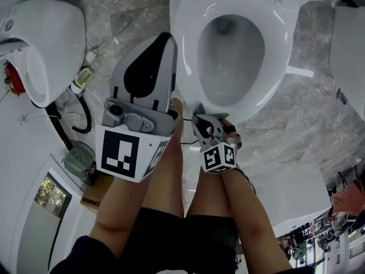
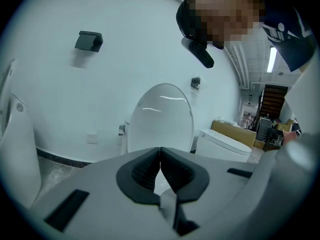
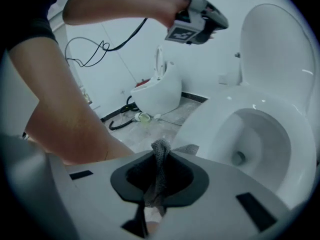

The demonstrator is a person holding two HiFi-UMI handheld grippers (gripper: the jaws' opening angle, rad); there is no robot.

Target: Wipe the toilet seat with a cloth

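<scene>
Our right tool pinching a grey cloth, near the toilet seat; our left tool squeezed together on nothing, held higher up

L gripper: pale grey plastic shell; black ribbed pads in a black surround; black rectangular slots either side; grey housing w/ round lens at its base; cube white w/ black square markers. R gripper: same grey shell & black pads; its cube has the same kind of pattern. Thin black cable loops off L gripper; person wears dark short sleeves; navy top w/ white print.
</scene>
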